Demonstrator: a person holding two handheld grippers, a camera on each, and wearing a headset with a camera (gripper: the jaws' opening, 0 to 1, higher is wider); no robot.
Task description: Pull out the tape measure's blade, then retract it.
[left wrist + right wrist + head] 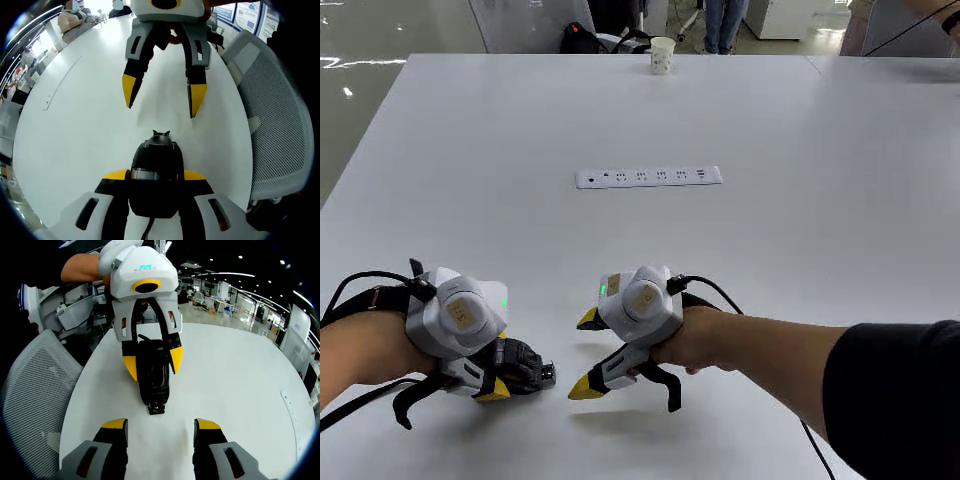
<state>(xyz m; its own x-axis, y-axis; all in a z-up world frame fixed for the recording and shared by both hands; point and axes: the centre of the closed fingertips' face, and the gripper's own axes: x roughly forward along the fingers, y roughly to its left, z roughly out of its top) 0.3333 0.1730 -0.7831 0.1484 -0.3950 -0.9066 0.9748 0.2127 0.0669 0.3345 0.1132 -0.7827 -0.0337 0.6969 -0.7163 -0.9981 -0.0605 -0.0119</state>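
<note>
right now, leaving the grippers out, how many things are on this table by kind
tape measure: 1
power strip: 1
paper cup: 1
total: 3

text: left gripper [153, 365], white housing — small grey lettering, reads roughly "XENSE" | posters [246, 16] on far wall: print too small to read | power strip [649, 177]: socket markings too blurred to read | paper cup [663, 55] — printed pattern, no legible words
</note>
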